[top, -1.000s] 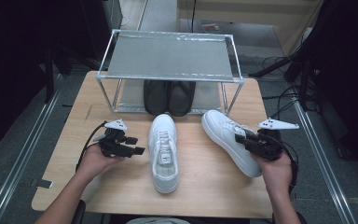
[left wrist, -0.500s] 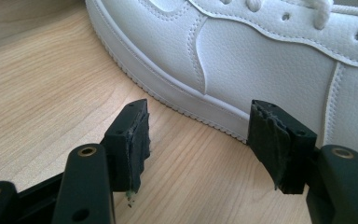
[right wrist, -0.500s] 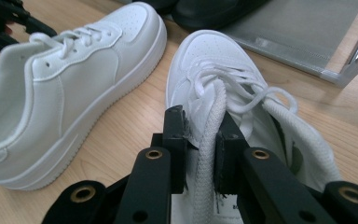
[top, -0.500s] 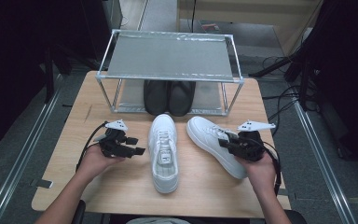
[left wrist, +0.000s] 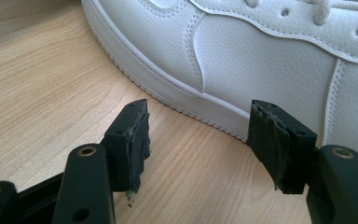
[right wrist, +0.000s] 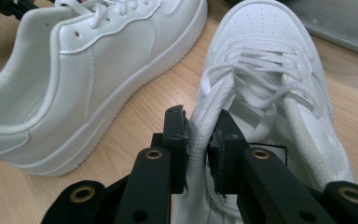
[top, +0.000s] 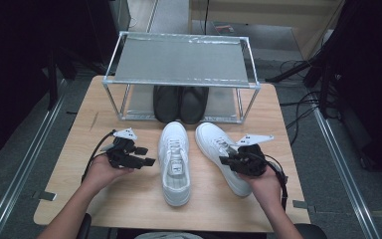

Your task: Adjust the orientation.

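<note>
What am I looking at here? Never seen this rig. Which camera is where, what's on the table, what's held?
No robot: a person holds a two-jaw gripper in each hand. The high view looks down on the wooden table; each gripper view looks along its own black jaws. On the table stand two white sneakers and a metal rack with a pair of black shoes beneath. The right gripper is shut on the collar of the right sneaker. The left gripper is open, holding nothing, beside the left sneaker.
</note>
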### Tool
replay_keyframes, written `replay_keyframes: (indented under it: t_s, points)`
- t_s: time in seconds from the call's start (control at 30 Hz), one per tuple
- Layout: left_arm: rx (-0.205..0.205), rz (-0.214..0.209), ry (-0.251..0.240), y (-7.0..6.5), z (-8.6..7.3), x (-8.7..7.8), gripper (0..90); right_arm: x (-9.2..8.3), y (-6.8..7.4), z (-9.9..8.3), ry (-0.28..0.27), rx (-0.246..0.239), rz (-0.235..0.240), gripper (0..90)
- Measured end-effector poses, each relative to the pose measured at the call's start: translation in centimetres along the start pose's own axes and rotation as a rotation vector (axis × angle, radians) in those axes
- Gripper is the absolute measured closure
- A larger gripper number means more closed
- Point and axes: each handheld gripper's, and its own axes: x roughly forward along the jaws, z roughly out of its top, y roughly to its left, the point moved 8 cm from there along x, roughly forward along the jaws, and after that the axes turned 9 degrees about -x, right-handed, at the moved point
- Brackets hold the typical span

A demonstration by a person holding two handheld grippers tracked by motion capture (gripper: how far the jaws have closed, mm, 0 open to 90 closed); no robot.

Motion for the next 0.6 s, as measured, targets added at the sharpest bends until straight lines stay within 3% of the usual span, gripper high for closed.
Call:
replay_keyframes:
  t_s: [0.33, 0.6]
  points:
    - [0.013, -0.003, 0.000, -0.14, -0.01, 0.01, 40.8, 0.85, 0.62, 0.72, -0.014, 0.011, 0.021, 78.5]
    - [0.016, -0.002, 0.001, -0.28, -0.01, 0.10, 41.3, 0.84, 0.73, 0.80, -0.027, 0.015, 0.054, 66.2]
